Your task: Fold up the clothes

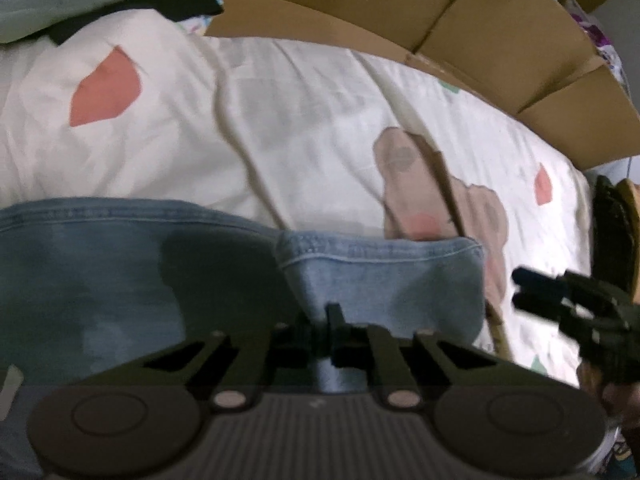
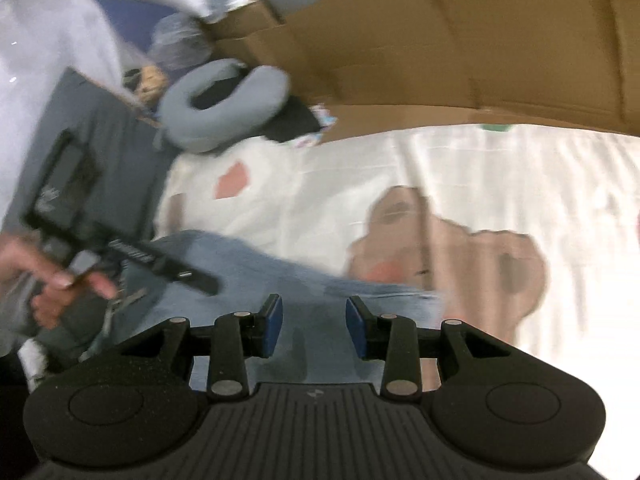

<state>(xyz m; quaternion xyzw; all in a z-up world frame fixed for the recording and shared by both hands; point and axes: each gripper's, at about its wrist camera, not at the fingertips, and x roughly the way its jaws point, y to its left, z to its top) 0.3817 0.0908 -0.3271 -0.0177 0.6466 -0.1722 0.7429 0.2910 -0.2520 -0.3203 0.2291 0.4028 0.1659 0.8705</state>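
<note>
Two grippers point(image 1: 334, 312) point(image 2: 314, 328) at jeans point(image 1: 380, 280) hem; bare sheet point(image 1: 300, 120) beyond.

No lettering can be read anywhere: a pale marking on the black bar of the left gripper point(image 2: 132, 254), seen from the right wrist, is too blurred to make out.

The jeans point(image 1: 100, 264) are light blue denim, faded in patches, lying flat on the bed near its front edge. A stitched hem runs along their far side. One part point(image 1: 384, 280) lies folded over on the right, its rounded end perhaps a leg; blur hides details.
</note>
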